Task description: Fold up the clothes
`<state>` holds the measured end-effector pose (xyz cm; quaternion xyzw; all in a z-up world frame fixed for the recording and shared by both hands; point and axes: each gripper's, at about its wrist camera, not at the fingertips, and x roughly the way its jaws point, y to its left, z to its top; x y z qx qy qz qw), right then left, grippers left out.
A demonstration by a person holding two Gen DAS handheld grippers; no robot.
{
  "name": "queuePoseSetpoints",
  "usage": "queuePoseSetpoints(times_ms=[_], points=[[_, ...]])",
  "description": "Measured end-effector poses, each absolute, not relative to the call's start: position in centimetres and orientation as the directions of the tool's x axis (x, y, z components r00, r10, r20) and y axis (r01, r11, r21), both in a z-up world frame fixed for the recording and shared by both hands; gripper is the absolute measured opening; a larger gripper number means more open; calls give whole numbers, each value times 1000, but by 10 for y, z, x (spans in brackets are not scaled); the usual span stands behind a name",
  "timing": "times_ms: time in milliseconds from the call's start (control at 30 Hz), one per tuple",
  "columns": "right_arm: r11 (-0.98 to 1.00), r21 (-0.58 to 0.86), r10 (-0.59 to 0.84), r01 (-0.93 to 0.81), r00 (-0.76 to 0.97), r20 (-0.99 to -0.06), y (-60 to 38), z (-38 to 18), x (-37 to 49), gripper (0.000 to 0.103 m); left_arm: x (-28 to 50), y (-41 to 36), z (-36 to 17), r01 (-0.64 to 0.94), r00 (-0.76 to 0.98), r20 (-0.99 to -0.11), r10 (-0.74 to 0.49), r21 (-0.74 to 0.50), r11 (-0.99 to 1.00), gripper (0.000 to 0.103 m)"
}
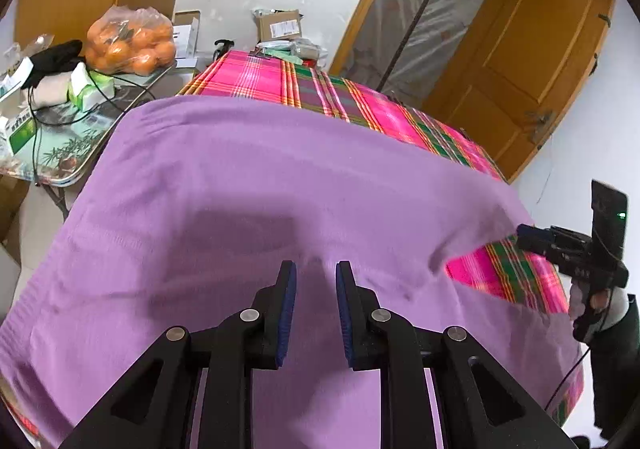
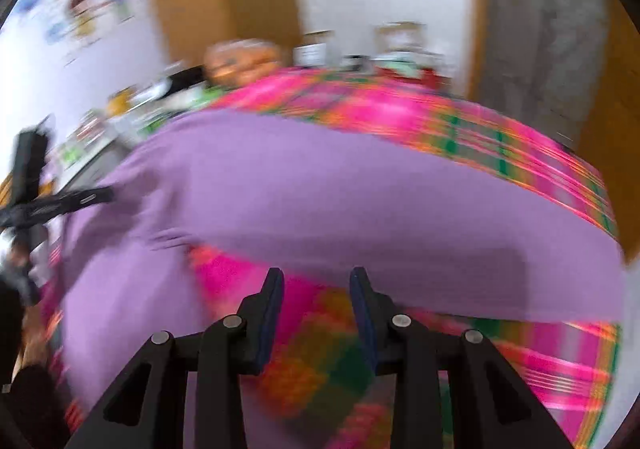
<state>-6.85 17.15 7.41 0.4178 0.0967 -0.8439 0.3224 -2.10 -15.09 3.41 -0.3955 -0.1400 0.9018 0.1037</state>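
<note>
A purple garment (image 1: 260, 177) lies spread over a pink plaid tablecloth (image 1: 260, 77). My left gripper (image 1: 316, 269) hovers above the garment's near part. Its blue pads stand apart with only cloth showing behind the gap, so it is open and empty. The right wrist view is blurred. There the garment (image 2: 340, 201) crosses the table, and my right gripper (image 2: 316, 273) stands open over bare plaid cloth (image 2: 320, 349) just in front of the garment's near edge. The right gripper (image 1: 528, 235) also shows at the garment's right edge, and the left gripper (image 2: 100, 195) at its left.
A side table (image 1: 76, 169) to the left holds a bag of oranges (image 1: 132, 41), boxes and black cables. A cardboard box (image 1: 280, 25) and small items sit at the table's far end. A wooden door (image 1: 540, 61) stands open at the right.
</note>
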Motion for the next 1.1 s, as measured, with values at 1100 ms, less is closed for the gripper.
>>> queuePoseSetpoints(times_ms=[1100], points=[[-734,491,-639,469,-232,-734,96,21,-87,10,60,-294,3,332,-753,-657,20,-407,-851,21]])
